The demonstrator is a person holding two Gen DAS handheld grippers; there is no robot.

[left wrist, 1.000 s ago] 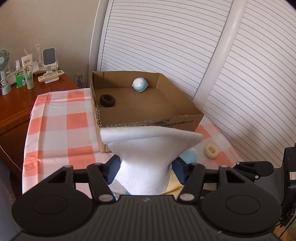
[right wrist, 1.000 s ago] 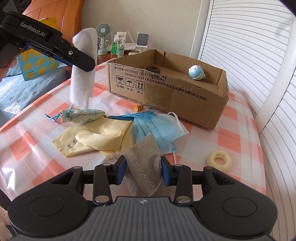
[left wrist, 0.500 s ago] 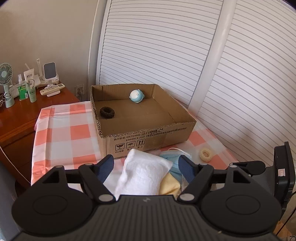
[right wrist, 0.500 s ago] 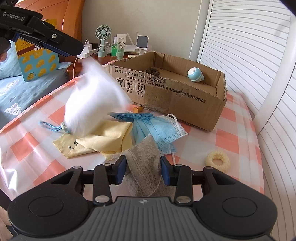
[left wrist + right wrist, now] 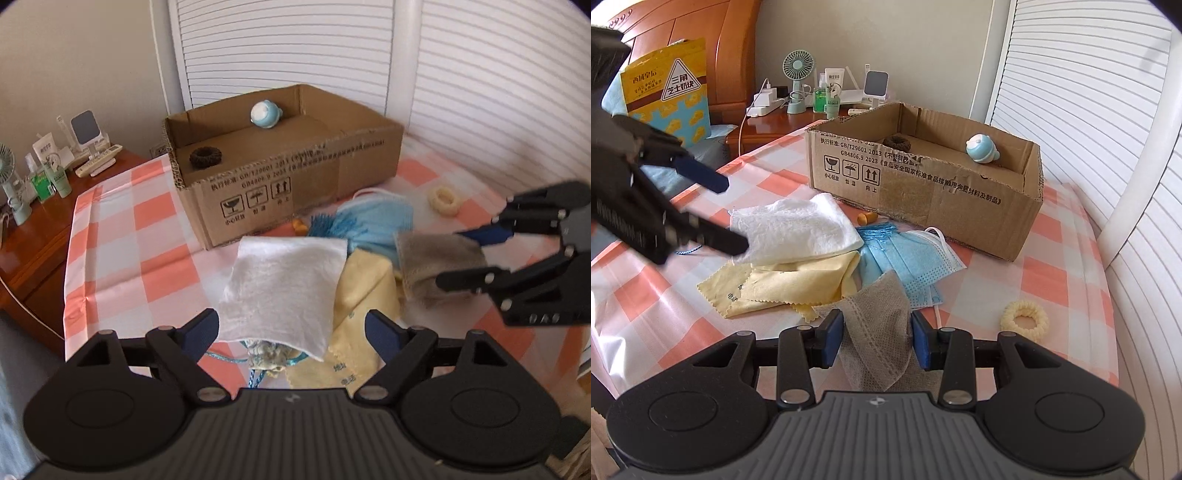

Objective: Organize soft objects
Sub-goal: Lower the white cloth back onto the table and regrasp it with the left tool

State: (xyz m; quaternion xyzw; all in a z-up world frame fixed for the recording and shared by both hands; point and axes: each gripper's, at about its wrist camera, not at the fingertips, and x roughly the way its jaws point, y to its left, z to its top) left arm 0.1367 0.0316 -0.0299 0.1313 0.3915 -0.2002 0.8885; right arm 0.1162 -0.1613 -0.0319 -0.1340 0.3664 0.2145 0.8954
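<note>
Between my left tongs' [image 5: 291, 330] opening jaws lies the white towel [image 5: 282, 286], untouched by either pad, draped over a small pouch [image 5: 267, 356] and the yellow cloths [image 5: 364, 295] just to its right. My right tongs [image 5: 877, 338] are partly closed, pinching a grey cloth [image 5: 881, 323] that hangs between the blue pads. Ahead of them sit blue masks [image 5: 908, 260] beside the yellow cloths, and off to the right a cream scrunchie [image 5: 1025, 319] lies alone on the checked tablecloth [image 5: 1039, 271]. Farther ahead stands the box [image 5: 923, 188], holding a dark scrunchie [image 5: 895, 140] and a blue round toy [image 5: 980, 147].
</note>
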